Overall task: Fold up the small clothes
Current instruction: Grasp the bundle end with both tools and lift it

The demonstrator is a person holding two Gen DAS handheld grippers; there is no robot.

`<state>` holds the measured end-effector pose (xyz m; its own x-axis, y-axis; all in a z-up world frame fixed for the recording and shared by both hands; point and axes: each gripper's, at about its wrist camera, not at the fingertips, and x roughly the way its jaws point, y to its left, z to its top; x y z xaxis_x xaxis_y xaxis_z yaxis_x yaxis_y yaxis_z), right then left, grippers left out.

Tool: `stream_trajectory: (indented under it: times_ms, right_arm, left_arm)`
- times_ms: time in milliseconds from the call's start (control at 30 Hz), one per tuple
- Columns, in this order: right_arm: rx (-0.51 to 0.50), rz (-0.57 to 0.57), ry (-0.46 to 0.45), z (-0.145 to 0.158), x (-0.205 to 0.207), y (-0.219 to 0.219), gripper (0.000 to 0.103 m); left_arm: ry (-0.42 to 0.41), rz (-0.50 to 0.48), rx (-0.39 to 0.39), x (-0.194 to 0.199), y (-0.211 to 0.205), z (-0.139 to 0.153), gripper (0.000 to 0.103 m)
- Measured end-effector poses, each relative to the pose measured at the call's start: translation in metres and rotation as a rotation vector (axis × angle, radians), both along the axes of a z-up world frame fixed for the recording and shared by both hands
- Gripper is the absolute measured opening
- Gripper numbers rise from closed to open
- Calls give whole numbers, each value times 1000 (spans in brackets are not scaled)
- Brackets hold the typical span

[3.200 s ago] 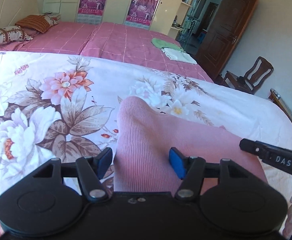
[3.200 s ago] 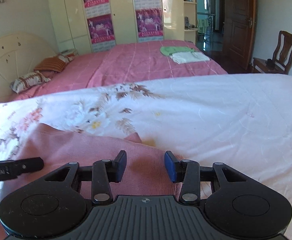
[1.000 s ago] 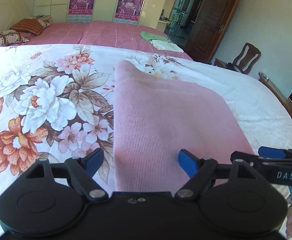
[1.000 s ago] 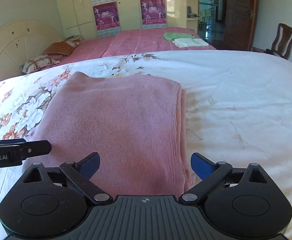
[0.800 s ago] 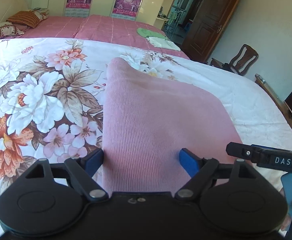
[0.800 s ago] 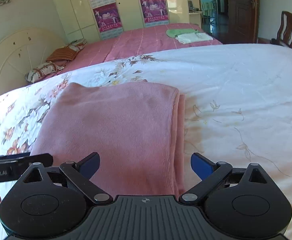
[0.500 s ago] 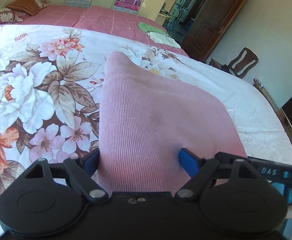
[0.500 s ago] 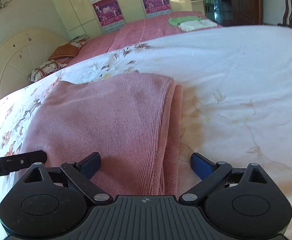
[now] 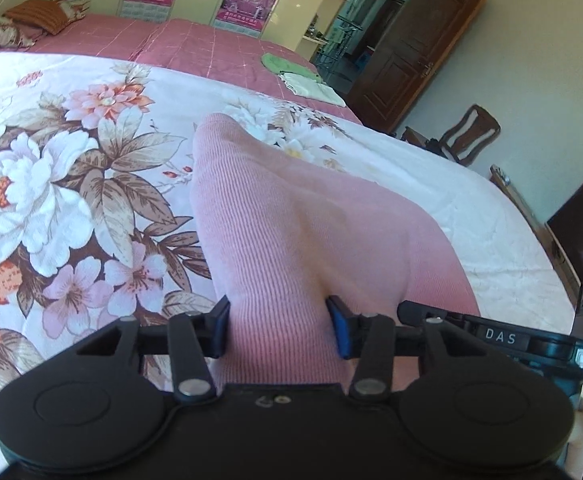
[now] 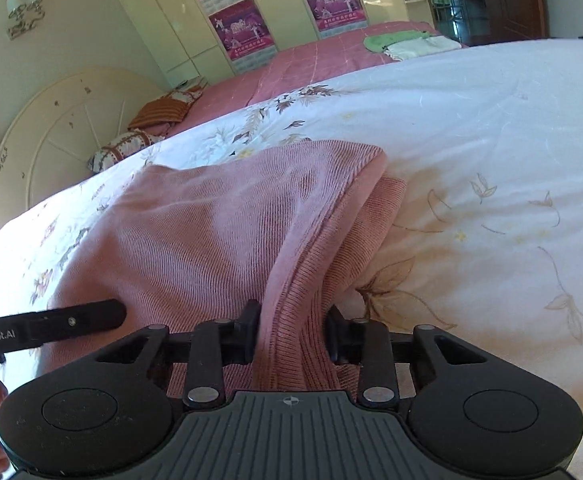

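A pink ribbed knit garment [image 9: 291,232] is laid on the floral bedspread [image 9: 71,184] of the near bed, already doubled over at least once, as is shown in the right wrist view by a second layer lying under its right-hand edge. The near edge of the garment is taken at two points: the jaws of the left gripper [image 9: 279,326] are closing on a bunched ridge of the knit near the garment's left edge, and the jaws of the right gripper [image 10: 293,334] are closing on the layered right edge, fabric being seen between the pads in both views. A further fold is judged to be in hand, with the near edge to be carried toward the garment's far edge; that fold is not yet made, and any smoothing afterwards is left. Beyond the garment's far edge an open stretch of bedspread is available, and to the right of the garment the cover is bare and white. The bed's right border lies well apart from the garment. On the far pink bed, a green cloth [image 10: 391,40] and a white cloth [image 10: 423,47] are seen, well clear.
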<state>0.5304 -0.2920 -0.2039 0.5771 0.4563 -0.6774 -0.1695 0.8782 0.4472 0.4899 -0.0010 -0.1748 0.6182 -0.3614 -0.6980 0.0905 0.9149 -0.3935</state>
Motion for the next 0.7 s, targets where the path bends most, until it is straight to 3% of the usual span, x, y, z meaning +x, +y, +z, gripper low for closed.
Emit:
stream_trajectory:
  times_ms: [100,433,700]
  right_arm:
    - [26,-16,-6,11,-5,-2,24]
    - [98,11,-70,58,-26,18,23]
    - [166,75,-104,97,-50,78,23]
  left_arm:
    - [-22,-1,18,-6,-3,9,41]
    - [-90,-9,-17,-21,1,46,39]
    - [-161,35,13,-55,62,86,39]
